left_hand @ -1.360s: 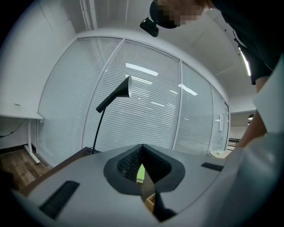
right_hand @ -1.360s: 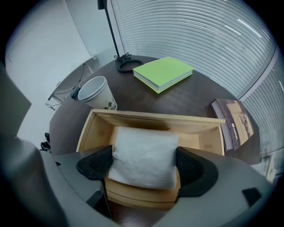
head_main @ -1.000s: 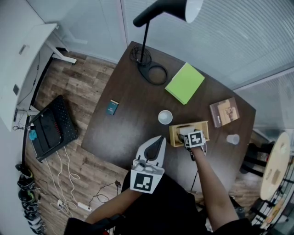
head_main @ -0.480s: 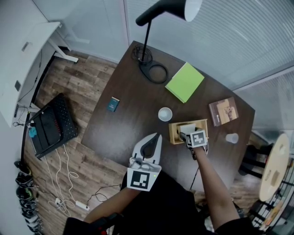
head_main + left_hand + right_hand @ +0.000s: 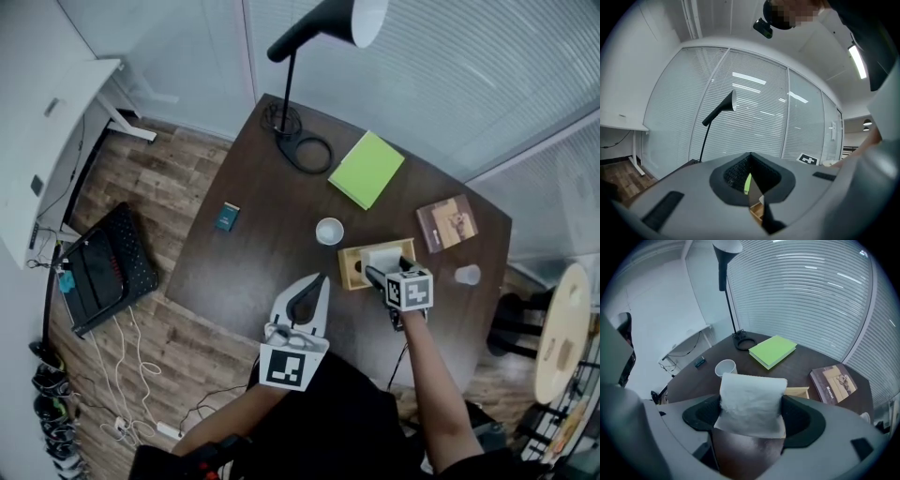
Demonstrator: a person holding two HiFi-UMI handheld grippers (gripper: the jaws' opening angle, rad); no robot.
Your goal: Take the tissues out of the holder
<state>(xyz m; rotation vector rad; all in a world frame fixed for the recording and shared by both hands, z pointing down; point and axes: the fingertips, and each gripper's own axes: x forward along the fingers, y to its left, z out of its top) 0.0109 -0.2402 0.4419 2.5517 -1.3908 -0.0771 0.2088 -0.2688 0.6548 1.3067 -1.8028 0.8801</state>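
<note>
The white paper tissue (image 5: 750, 401) was plain, no print, and the boxy wooden holder (image 5: 349, 270) was pale honey-tan against the dark brown wooden table (image 5: 244, 253). Brightest thing was the lime-green flat book (image 5: 366, 170), near a white round cup (image 5: 329, 231) and a brown hardcover book (image 5: 446, 223) with a tan cover picture.

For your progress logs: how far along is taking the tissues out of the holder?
Done: the right claw is shut on the tissues.
In hand: they are held at the wooden holder, not yet carried clear.
To do: move them away and set them down. The left claw is shut and empty.
</note>
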